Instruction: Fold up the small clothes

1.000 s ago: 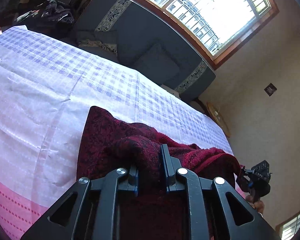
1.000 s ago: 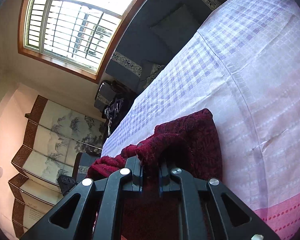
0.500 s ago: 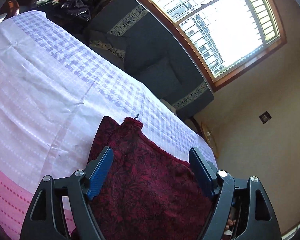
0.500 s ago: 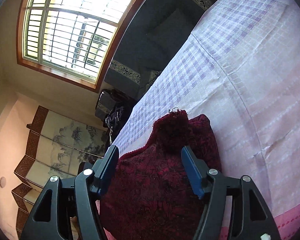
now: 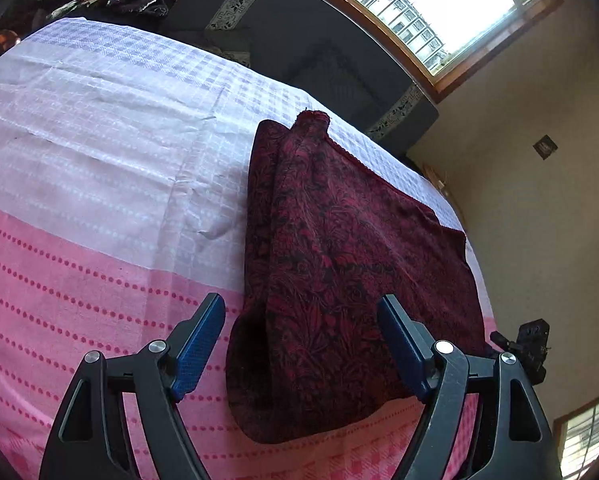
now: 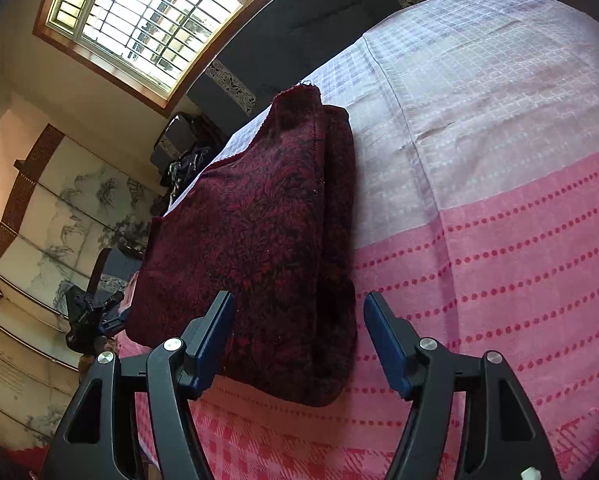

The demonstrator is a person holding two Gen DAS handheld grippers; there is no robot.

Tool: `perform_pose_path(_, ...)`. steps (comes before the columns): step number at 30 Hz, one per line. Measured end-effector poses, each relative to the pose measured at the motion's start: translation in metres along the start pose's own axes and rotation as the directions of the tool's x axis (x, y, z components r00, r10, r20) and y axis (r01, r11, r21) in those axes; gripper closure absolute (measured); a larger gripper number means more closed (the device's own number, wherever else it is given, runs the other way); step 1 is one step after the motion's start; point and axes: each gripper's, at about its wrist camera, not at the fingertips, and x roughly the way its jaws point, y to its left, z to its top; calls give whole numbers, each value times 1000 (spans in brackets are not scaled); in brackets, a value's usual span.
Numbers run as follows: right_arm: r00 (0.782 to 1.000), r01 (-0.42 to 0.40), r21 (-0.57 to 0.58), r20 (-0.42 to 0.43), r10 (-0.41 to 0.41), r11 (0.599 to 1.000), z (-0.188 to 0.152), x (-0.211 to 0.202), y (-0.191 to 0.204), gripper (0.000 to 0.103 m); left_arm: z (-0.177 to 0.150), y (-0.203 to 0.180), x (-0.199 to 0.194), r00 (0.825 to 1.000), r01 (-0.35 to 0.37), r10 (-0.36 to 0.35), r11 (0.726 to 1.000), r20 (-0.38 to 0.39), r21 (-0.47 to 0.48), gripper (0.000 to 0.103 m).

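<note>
One folded dark red garment point(image 5: 339, 280) on checked cloth point(image 5: 99, 140), two tongs, left point(image 5: 299, 344) and right point(image 6: 299, 340), both spread, pinching nothing

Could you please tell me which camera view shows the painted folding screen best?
The right wrist view shows the folding screen best: several of its painted panels fill the left side, beyond the dark red cloth. The left wrist view faces the other way and shows none of it, only the cloth, window and wall.
</note>
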Motion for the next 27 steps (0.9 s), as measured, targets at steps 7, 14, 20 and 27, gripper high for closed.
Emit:
perform_pose_path(7, 998, -60, 20, -18, 60, 998, -6, 4, 1, 51, -17, -22, 6, 999, -31, 34, 996, -36, 82, 77)
perform_pose_path(14, 998, -58, 5, -34, 58, 998, -9, -4, 10, 92, -22, -9, -9, 999, -15, 15, 1000, -30, 19, 94)
perform_pose_path(20, 995, -11, -36, -104, 7, 999, -39, -17, -5, 93, -61, -8, -18, 994, -58, 68, 991, -85, 119, 94)
perform_pose_path(27, 994, -14, 10, -111, 15, 1000, -48, -12, -23, 94, -76, 12, -16, 996, -54, 59, 995, -61, 84, 94)
